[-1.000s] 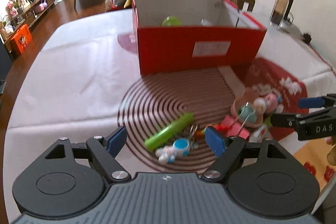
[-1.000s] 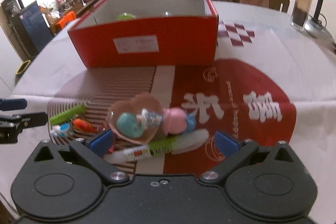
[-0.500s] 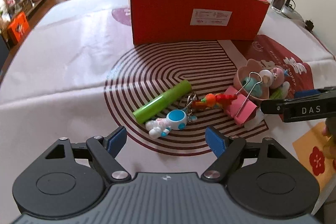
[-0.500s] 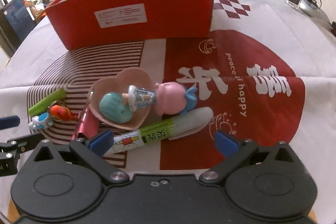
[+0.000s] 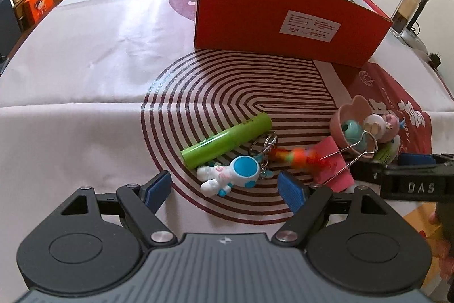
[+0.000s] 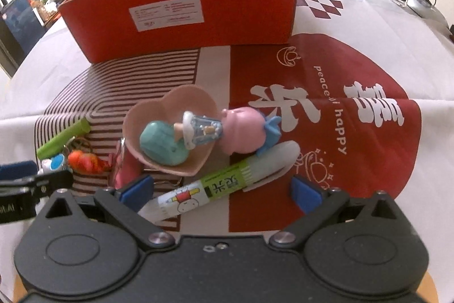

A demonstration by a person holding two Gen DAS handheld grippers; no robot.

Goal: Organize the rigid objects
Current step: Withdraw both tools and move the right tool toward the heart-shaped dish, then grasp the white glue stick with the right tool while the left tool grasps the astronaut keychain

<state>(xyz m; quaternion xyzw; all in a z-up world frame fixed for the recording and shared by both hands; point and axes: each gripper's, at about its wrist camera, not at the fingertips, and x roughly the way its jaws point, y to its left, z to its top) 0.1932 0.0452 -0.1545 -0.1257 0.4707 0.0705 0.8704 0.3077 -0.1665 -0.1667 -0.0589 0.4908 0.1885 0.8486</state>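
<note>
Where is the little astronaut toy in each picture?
Left wrist view: the astronaut toy lies low in the middle, between the open fingers of the left gripper, just below the green tube.
Right wrist view: only its blue and white head peeks out at the far left edge, beside the same green tube.
Shared landmark: the red box stands behind everything in both.

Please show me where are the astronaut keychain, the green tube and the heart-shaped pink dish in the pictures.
astronaut keychain (image 5: 227, 173): left wrist view, on its white body beside the blue helmet.
green tube (image 5: 227, 137): left wrist view, middle of its barrel.
heart-shaped pink dish (image 6: 184, 98): right wrist view, bare inner wall near its far rim.
</note>
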